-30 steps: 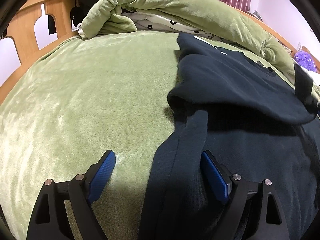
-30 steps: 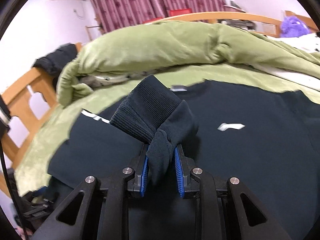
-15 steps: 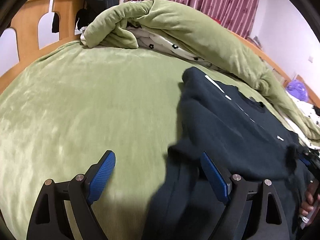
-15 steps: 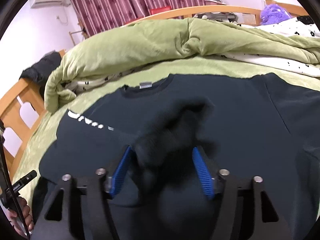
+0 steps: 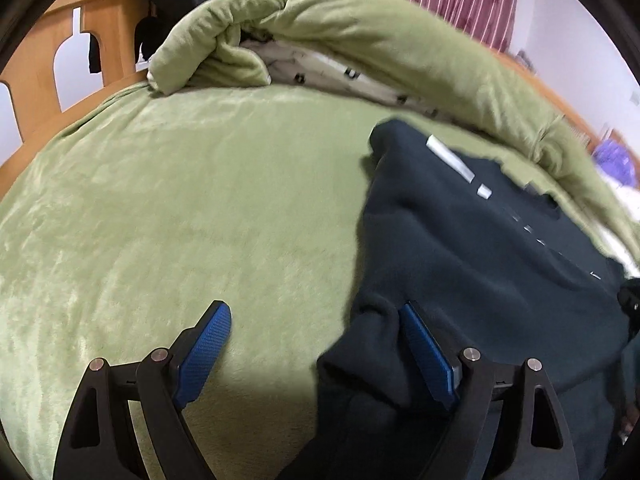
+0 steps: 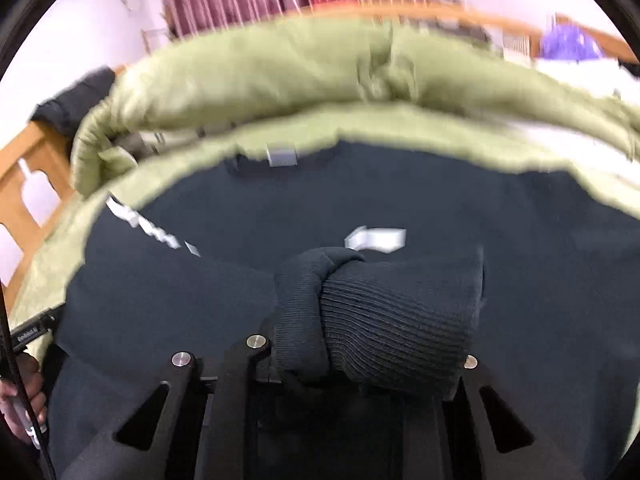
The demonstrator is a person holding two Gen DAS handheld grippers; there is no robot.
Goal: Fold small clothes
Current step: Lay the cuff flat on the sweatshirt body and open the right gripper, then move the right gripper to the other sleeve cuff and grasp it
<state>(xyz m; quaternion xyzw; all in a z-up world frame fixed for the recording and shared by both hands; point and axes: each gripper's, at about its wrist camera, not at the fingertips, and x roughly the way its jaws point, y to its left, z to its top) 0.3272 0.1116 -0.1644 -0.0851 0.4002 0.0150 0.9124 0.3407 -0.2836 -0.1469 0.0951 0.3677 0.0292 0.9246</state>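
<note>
While right gripper [image 6: 320,360] is closing on the ribbed cuff [image 6: 384,320], left gripper [image 5: 316,344] gapes empty; sweatshirt [image 5: 480,248] barely folded, sleeves and body left.

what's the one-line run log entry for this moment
left tongs open beside sweatshirt | right tongs closing on ribbed cuff
</note>
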